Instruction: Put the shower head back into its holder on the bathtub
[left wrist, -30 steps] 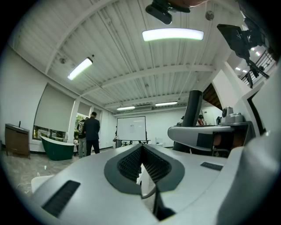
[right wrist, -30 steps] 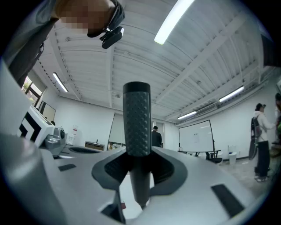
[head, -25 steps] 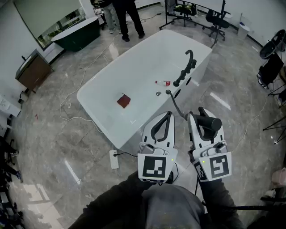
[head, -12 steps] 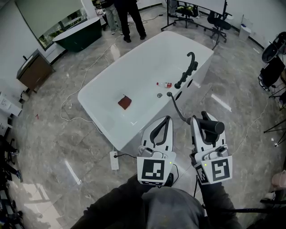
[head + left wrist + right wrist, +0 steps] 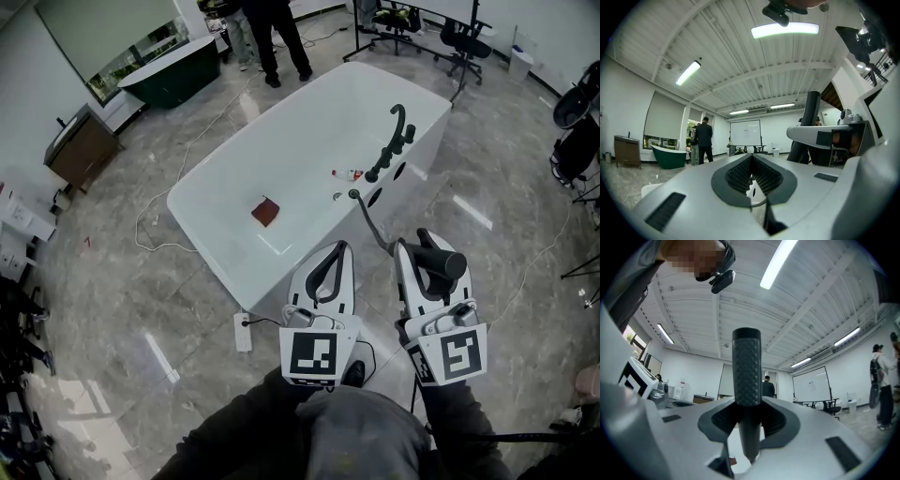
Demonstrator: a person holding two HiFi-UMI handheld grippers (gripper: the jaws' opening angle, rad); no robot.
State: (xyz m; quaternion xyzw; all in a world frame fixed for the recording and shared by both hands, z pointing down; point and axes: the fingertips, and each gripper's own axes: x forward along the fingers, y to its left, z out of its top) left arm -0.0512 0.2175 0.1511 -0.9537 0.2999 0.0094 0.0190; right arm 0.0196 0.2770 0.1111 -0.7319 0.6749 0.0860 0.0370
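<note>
The white bathtub (image 5: 225, 178) stands ahead on the floor, with a black faucet (image 5: 397, 131) and black fittings (image 5: 380, 171) on its right rim. A dark hose (image 5: 367, 220) runs from the rim to the black shower head (image 5: 441, 260). My right gripper (image 5: 412, 247) is shut on it, short of the tub's near corner. In the right gripper view the textured handle (image 5: 746, 373) stands upright between the jaws of the right gripper (image 5: 747, 414). My left gripper (image 5: 339, 251) is beside it, shut and empty; in its own view the left gripper (image 5: 751, 159) has its pads together.
A brown square (image 5: 265, 211) and a small red-and-white bottle (image 5: 347, 173) lie in the tub. A power strip (image 5: 243, 331) with its cable lies on the floor by the near corner. A green tub (image 5: 169, 70), a cabinet (image 5: 80, 145), standing people (image 5: 281, 33) and chairs (image 5: 459, 37) are farther off.
The left gripper has drifted slightly left in the head view. The right gripper keeps its hold on the shower head and has barely shifted.
</note>
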